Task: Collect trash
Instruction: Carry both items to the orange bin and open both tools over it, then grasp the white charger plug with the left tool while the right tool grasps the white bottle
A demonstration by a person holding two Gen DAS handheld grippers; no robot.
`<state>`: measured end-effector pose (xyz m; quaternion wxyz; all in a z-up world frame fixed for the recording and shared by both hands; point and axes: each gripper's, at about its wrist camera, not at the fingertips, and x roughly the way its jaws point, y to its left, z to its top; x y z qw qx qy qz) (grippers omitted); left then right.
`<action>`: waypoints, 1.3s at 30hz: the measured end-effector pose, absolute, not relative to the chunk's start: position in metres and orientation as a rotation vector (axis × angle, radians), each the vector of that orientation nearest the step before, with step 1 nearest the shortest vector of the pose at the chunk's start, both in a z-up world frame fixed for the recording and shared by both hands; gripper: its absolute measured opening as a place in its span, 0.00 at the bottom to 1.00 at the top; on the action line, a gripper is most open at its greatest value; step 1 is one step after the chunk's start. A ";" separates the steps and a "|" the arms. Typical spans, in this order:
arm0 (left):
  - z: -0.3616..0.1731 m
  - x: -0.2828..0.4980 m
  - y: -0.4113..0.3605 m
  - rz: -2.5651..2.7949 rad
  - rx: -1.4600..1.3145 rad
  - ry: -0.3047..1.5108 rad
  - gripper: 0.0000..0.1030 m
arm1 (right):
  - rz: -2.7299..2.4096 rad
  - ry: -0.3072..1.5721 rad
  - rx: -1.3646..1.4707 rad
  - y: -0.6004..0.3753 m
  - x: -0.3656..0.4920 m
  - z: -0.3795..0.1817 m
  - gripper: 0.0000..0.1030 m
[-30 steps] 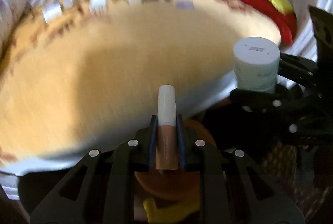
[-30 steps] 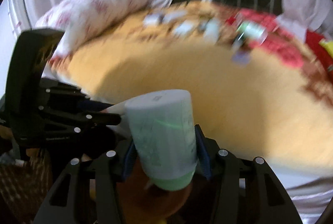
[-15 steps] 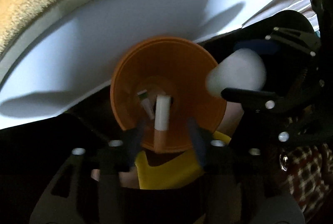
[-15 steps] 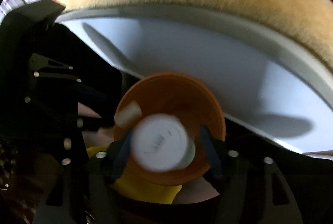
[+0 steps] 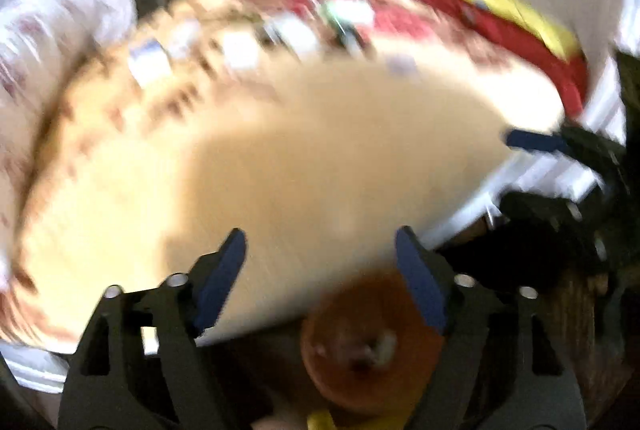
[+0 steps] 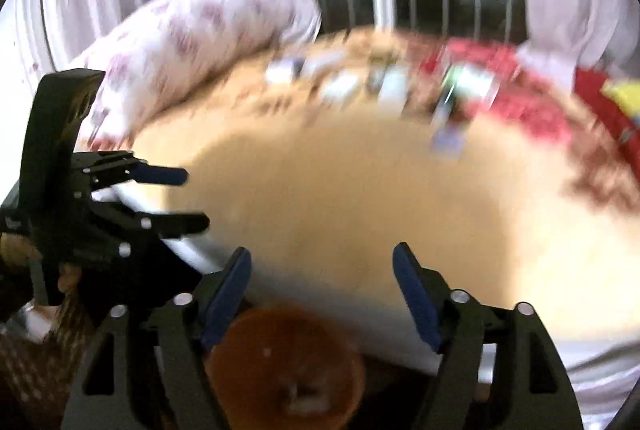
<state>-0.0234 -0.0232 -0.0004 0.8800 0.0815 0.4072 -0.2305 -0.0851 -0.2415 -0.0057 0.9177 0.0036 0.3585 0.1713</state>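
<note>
Both grippers, left and right, just opened wide and empty above the orange bin, drop seemingly done, more trash across the bed, long reach next.

Bed w/ tan fuzzy blanket; far edge holds blurred row of small white packs, floral pillow at left, red cloth at right.

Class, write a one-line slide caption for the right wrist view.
Open right hand-held gripper above an orange bin, facing a blanket-covered bed strewn with litter.
</note>
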 end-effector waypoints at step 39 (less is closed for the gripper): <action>-0.017 0.127 -0.009 -0.273 -0.021 0.912 0.38 | 0.211 0.794 -0.092 -0.223 0.158 0.011 0.71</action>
